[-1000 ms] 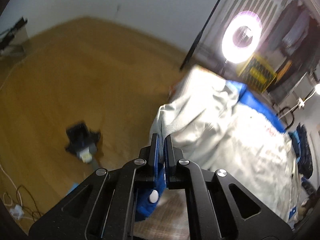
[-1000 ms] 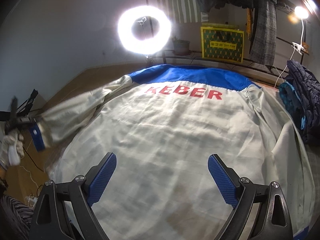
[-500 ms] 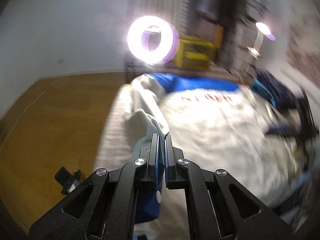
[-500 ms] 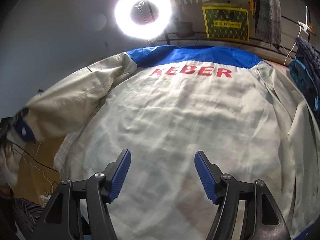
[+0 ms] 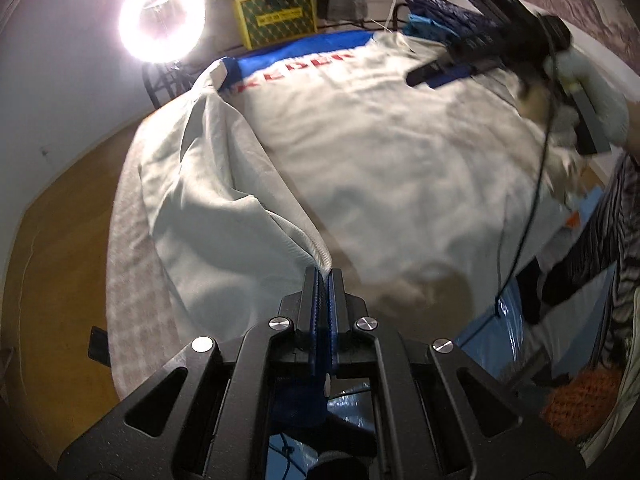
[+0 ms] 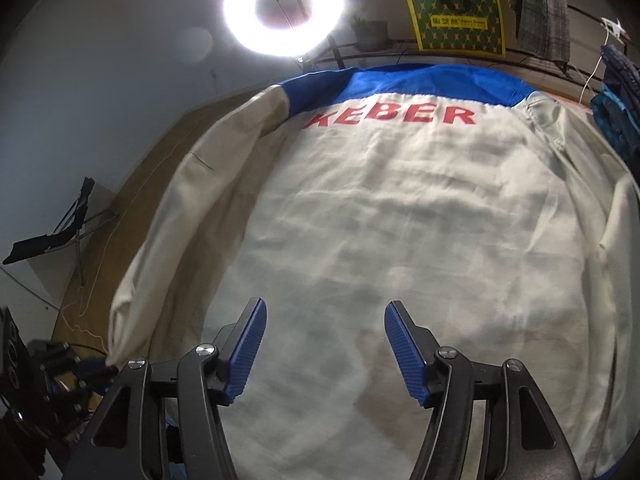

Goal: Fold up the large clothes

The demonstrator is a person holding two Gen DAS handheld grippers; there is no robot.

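A large cream jacket (image 6: pixel 400 220) with a blue yoke and red letters lies back up, spread flat. My left gripper (image 5: pixel 323 276) is shut on the end of its left sleeve (image 5: pixel 208 208), whose blue cuff hangs under the jaws. The sleeve rises in a taut fold from the shoulder to the jaws. In the right wrist view that sleeve (image 6: pixel 180 240) runs down the jacket's left side to the left gripper (image 6: pixel 92 368). My right gripper (image 6: pixel 326 306) hovers low over the jacket's lower back, jaws closing, with no cloth between the pads. A gloved hand (image 5: pixel 600 92) holds it.
A bright ring light (image 6: pixel 284 6) stands beyond the collar, next to a yellow-green box (image 6: pixel 454 20). Dark blue padded clothes (image 6: pixel 616 100) lie at the far right. Wooden floor (image 5: pixel 48 240) runs along the left of the checked surface (image 5: pixel 132 280). A striped sleeve (image 5: pixel 592 248) is at right.
My left gripper has swung the sleeve from out over the floor in toward the jacket's body, rolling as it went. The right jaws have narrowed and sunk slightly toward the cloth.
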